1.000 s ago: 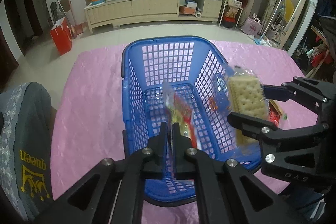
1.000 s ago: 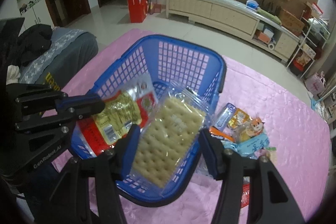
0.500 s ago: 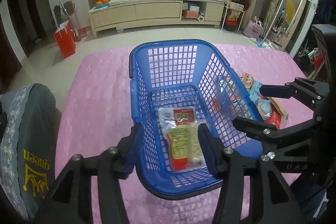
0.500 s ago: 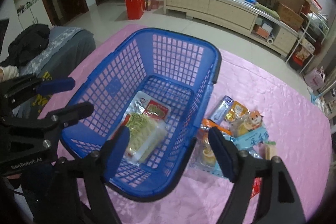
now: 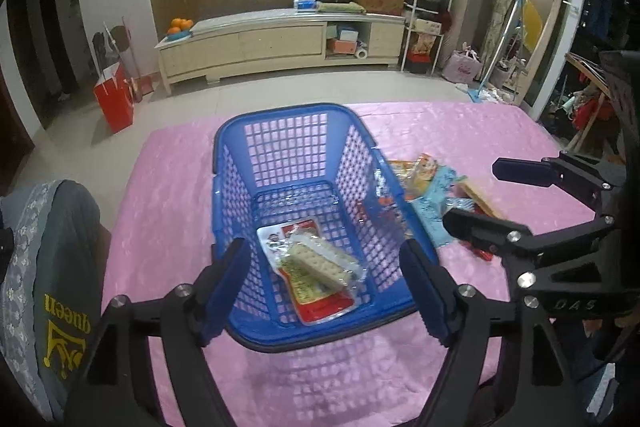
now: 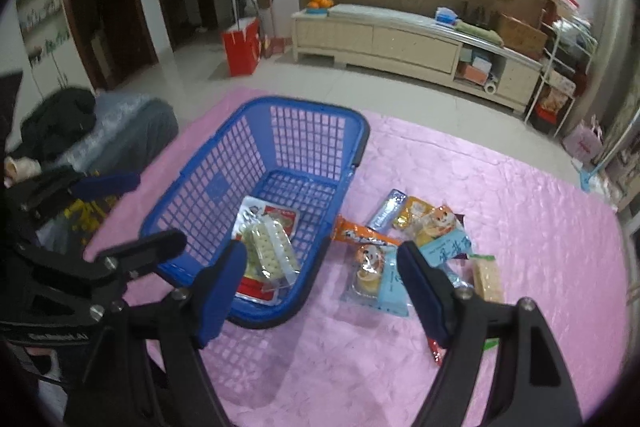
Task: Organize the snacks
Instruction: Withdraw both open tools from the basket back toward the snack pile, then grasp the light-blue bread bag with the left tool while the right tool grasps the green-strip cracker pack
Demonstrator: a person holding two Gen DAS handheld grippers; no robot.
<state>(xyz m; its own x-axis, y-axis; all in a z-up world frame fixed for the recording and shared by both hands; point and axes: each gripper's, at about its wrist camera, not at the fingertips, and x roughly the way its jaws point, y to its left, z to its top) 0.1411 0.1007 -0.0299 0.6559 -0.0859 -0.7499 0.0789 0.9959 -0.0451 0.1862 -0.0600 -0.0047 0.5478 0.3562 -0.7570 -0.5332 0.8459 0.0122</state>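
Both claws, left [image 5: 324, 287] & right [image 6: 322, 287], now wide & empty; clear cracker pack [image 5: 324, 263] dropped into blue plastic basket [image 5: 294, 113] ahead. Next: loose snacks.

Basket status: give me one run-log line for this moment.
blue basket: holds cracker pack atop red pouch | left gripper: open, empty | right gripper: open, empty | loose snacks: on pink cloth

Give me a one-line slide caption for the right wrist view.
Open right gripper above pink tablecloth; two snack packs in blue basket, more snacks loose beside it.
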